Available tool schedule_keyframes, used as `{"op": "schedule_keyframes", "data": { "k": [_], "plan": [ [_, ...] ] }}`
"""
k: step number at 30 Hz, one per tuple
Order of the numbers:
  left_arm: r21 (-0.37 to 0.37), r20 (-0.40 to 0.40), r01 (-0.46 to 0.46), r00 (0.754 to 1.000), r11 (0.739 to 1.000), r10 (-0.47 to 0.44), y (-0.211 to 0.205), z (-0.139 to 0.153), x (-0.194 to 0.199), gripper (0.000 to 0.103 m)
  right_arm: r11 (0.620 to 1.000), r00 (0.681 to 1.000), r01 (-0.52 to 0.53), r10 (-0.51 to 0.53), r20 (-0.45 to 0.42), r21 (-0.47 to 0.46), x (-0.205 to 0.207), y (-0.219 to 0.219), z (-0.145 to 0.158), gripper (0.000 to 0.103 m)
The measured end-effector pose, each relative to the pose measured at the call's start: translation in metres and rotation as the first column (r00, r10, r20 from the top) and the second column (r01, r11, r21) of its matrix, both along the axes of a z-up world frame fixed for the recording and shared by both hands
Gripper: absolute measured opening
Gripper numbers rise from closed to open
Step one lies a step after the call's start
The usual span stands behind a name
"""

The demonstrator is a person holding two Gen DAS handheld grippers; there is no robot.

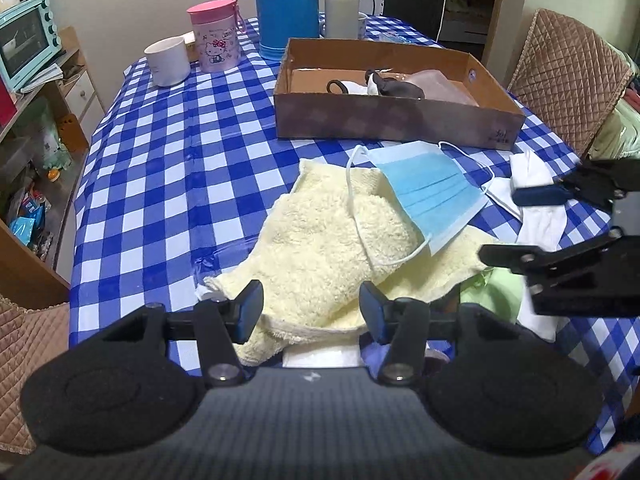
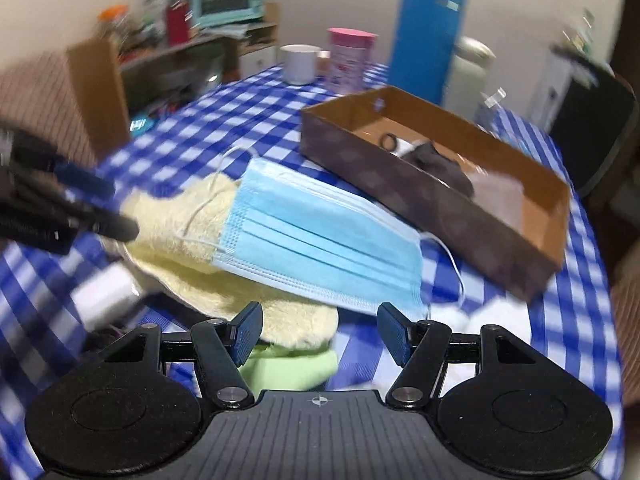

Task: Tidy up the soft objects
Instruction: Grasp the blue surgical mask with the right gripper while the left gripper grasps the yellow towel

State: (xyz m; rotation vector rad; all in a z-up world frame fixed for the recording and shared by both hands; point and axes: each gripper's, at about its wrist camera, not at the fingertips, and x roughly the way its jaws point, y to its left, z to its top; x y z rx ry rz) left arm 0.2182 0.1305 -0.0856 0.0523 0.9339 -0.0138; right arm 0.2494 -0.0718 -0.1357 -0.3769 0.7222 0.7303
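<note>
Nearby, mask [image 1: 430, 196] overhangs towel [image 1: 320, 240] (box [image 1: 396, 122] beyond).

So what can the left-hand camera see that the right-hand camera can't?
Only the left wrist view shows the quilted chair back and the white cloth beside the right gripper.

Only the right wrist view shows the left gripper from outside and the far inner wall of the cardboard box.

Both show the blue face mask on the yellow towel, the box, and the checked tablecloth.
</note>
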Motion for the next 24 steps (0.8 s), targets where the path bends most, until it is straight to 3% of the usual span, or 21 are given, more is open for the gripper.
{"op": "schedule_keyframes", "data": {
  "k": [6, 11, 13, 15, 21, 24],
  "plan": [
    [-0.009, -0.020, 0.010, 1.000, 1.000, -0.011, -0.003, -0.010, 0.007, 0.050, 0.986, 0.987, -0.104, 0.118, 0.108, -0.131, 0.003, 0.022, -0.027, 0.064],
    [-0.003, -0.037, 0.020, 0.999, 1.000, -0.020, -0.004, -0.016, 0.011, 0.050, 0.979, 0.977, -0.140, 0.162, 0.142, -0.148, 0.007, 0.032, -0.043, 0.063],
    [-0.003, -0.041, 0.023, 0.999, 1.000, -0.023, -0.005, -0.018, 0.012, 0.050, 0.979, 0.976, -0.151, 0.170, 0.137, -0.138, 0.010, 0.034, -0.046, 0.054],
    [-0.001, -0.044, 0.026, 0.999, 1.000, -0.026, -0.005, -0.020, 0.013, 0.050, 0.980, 0.975, -0.158, 0.174, 0.135, -0.122, 0.014, 0.034, -0.046, 0.037],
    [0.018, -0.041, 0.048, 0.998, 0.999, -0.048, -0.009, -0.021, 0.014, 0.050, 0.987, 0.973, -0.146, 0.155, 0.170, -0.063, 0.012, 0.026, -0.034, 0.001],
    [0.029, -0.033, 0.061, 0.998, 0.998, -0.060, -0.012, -0.020, 0.015, 0.050, 0.993, 0.976, -0.116, 0.117, 0.185, -0.013, 0.011, 0.016, -0.022, 0.000]
  ]
}}
